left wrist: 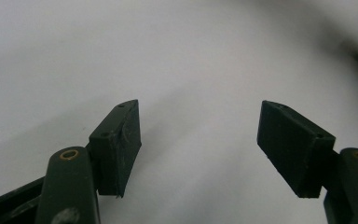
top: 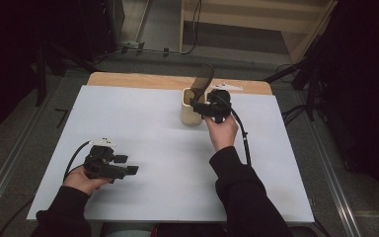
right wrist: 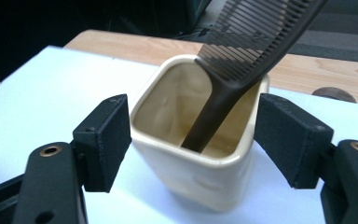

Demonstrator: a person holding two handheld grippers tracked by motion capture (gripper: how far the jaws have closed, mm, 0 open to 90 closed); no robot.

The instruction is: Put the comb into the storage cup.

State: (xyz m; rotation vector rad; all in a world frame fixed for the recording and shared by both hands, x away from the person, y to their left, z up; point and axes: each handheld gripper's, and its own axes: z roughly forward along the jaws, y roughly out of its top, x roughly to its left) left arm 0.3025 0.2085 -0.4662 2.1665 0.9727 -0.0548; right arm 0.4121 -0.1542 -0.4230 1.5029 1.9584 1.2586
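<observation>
High view: cream square cup (top: 191, 111) stands on the white table sheet (top: 143, 128), far-centre, near the wooden table edge (top: 143, 80). Black comb (top: 203, 79) sticks out of it, handle down in the cup, teeth end up and leaning to the right. R gripper (top: 197, 106) is right at the cup, person's R hand (top: 222, 131) behind it; jaws too small here to read. L gripper (top: 128, 165) sits low over the sheet at near-left, well apart from the cup, held in the L hand (top: 81, 178).

L gripper view: jaws wide apart, nothing btwn them, just bare white sheet (left wrist: 191, 70) below.

R gripper view: jaws spread wide, one on each side of the cup (right wrist: 200, 172), flanking its rim. Left pad looks just about touching the wall, right pad close beside; not clamped. Comb (right wrist: 242, 60) handle goes down inside the cup, teeth tilted up-right above the rim.
</observation>
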